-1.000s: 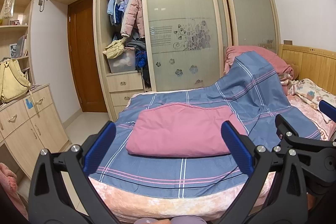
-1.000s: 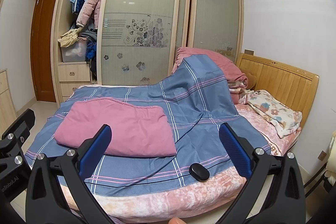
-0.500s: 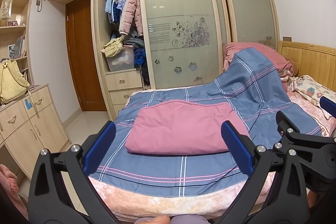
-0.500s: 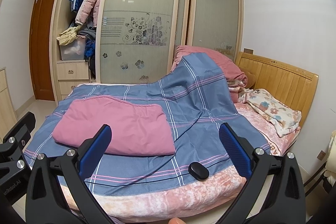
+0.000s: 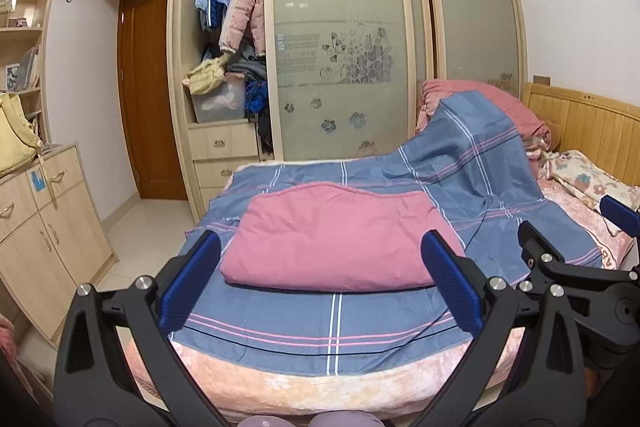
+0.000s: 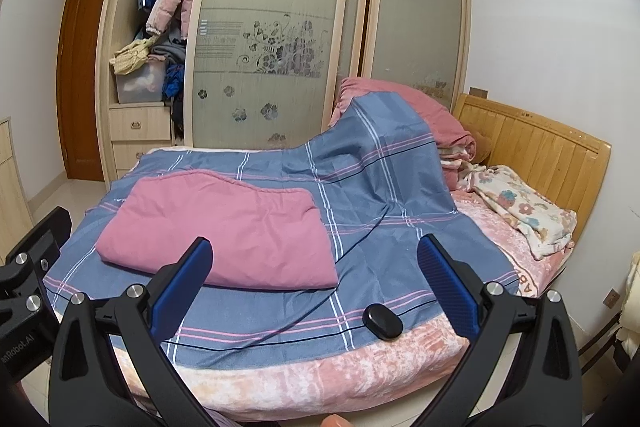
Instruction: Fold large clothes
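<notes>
Left gripper [image 5: 320,283]: you bring it lower, nearer the pink folded garment [image 5: 336,239].
Right gripper [image 6: 312,283]: you bring it lower, nearer the bed [image 6: 320,379].

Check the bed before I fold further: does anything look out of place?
Yes: a small black oval object lies on the blue plaid sheet near the bed's front edge, right of the folded pink garment. Nothing is spilled or damaged.

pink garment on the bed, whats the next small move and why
Probably bring both grippers down to its near edge. The pink garment lies folded flat on the blue sheet, while the left gripper and right gripper hang open and empty, short of it.
</notes>
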`<state>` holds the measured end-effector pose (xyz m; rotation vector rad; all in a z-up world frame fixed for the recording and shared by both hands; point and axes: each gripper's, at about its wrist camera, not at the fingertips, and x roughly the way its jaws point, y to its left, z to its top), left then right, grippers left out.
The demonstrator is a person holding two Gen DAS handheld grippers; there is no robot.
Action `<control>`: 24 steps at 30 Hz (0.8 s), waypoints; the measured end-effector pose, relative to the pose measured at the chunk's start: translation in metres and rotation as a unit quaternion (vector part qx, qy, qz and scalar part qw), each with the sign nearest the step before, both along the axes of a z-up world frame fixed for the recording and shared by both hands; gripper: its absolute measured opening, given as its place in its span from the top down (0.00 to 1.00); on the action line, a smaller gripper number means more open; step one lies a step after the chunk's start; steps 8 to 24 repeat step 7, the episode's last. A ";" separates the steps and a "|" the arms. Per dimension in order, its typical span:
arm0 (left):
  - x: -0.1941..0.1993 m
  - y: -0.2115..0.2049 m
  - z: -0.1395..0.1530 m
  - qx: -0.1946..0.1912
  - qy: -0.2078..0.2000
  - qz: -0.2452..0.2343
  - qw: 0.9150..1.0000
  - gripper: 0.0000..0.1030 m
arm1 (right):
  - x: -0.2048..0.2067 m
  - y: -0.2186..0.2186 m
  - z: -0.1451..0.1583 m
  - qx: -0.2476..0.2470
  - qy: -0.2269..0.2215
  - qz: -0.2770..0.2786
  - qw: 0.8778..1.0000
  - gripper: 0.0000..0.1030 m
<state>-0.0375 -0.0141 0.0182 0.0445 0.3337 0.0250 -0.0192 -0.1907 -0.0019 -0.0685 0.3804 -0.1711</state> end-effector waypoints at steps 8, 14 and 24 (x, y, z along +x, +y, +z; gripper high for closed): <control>0.031 -0.001 -0.020 0.018 0.028 0.007 0.999 0.02 | 0.031 0.002 -0.021 0.003 0.032 0.005 0.999 0.01; 0.031 -0.001 -0.020 0.018 0.028 0.007 0.999 0.02 | 0.031 0.002 -0.021 0.003 0.032 0.005 0.999 0.01; 0.031 -0.001 -0.020 0.018 0.028 0.007 0.999 0.02 | 0.031 0.002 -0.021 0.003 0.032 0.005 0.999 0.01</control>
